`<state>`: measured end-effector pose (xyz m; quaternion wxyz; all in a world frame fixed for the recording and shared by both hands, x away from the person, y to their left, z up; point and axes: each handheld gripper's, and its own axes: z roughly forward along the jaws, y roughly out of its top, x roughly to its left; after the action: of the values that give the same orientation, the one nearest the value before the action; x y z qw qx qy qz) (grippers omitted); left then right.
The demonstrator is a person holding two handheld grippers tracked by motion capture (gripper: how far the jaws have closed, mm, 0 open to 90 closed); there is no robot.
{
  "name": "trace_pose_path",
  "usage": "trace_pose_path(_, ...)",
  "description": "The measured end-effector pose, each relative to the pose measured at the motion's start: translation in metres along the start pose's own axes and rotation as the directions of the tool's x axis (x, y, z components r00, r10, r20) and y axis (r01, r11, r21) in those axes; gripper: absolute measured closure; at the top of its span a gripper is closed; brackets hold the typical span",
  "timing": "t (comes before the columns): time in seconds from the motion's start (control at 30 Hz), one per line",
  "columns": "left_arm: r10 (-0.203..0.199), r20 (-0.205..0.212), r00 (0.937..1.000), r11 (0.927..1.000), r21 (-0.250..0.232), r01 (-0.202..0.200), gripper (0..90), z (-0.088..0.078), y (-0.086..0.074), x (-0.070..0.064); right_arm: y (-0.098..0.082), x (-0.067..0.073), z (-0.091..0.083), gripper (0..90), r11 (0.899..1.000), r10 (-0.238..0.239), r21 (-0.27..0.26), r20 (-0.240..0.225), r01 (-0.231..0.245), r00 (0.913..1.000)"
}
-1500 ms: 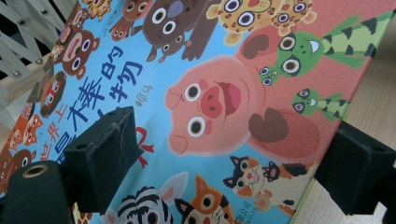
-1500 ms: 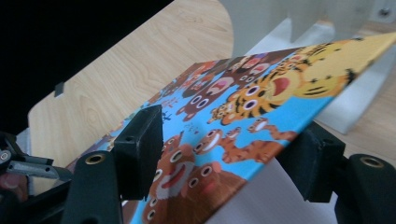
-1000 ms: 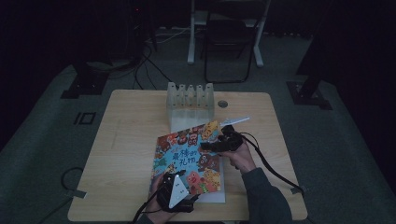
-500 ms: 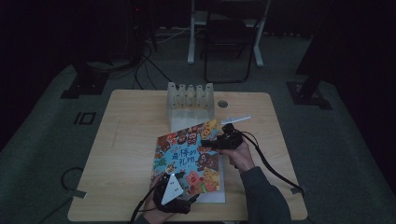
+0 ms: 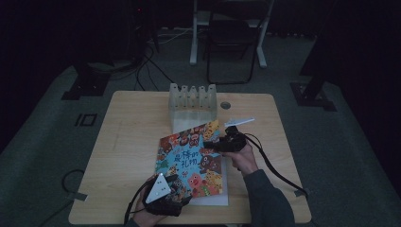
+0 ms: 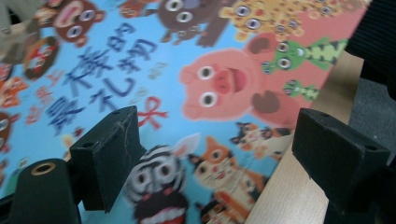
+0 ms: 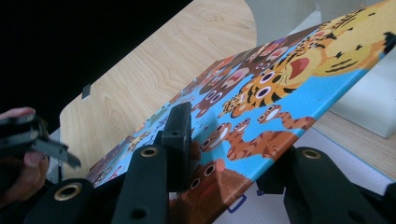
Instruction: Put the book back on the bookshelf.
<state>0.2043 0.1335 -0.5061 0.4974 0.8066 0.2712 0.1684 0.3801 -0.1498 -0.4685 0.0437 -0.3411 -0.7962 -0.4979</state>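
One book (image 5: 191, 161) lies on the desk (image 5: 132, 142), its bright animal cover facing up, just in front of a white rack (image 5: 192, 98). Its far right edge is lifted: the right gripper (image 7: 224, 149) has just closed on that cover edge, one pad on top and one beneath, and holds it tilted above the white page under it. The left gripper (image 6: 219, 158) hovers over the near corner of the book with its jaws wide apart, gripping nothing.

To do this step well, I judge the right hand should swing the cover up and over toward the spine in a smooth arc, not pull it sideways, or the whole book slides across the desk. The grip sits near the cover's corner, so the board may twist; a slow lift would keep it flat. The left gripper could press on the near corner to pin the book, clear of the cover's path.
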Motion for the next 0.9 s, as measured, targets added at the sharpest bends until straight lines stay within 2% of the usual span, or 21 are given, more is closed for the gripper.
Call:
trace_pose_path(0.17, -0.043, -0.030, 0.9986, 0.9989, -0.021, 0.042, 16.7, -0.009, 0.000, 0.014, 0.001, 0.003, -0.006, 62.7, 1.000, -0.019, -0.005, 0.012, 0.019, 0.9997)
trace_pose_path(0.47, -0.078, -0.070, 0.9945, 0.9968, -0.025, 0.076, 16.8, -0.015, 0.001, 0.031, 0.001, 0.009, -0.016, 62.8, 0.999, -0.052, -0.012, 0.028, 0.052, 0.9983)
trace_pose_path(0.9, -0.142, -0.092, 0.9857, 0.9892, -0.053, 0.137, 16.8, -0.020, 0.004, 0.053, 0.001, 0.019, -0.030, 63.7, 0.992, -0.121, -0.042, 0.043, 0.123, 0.9917)
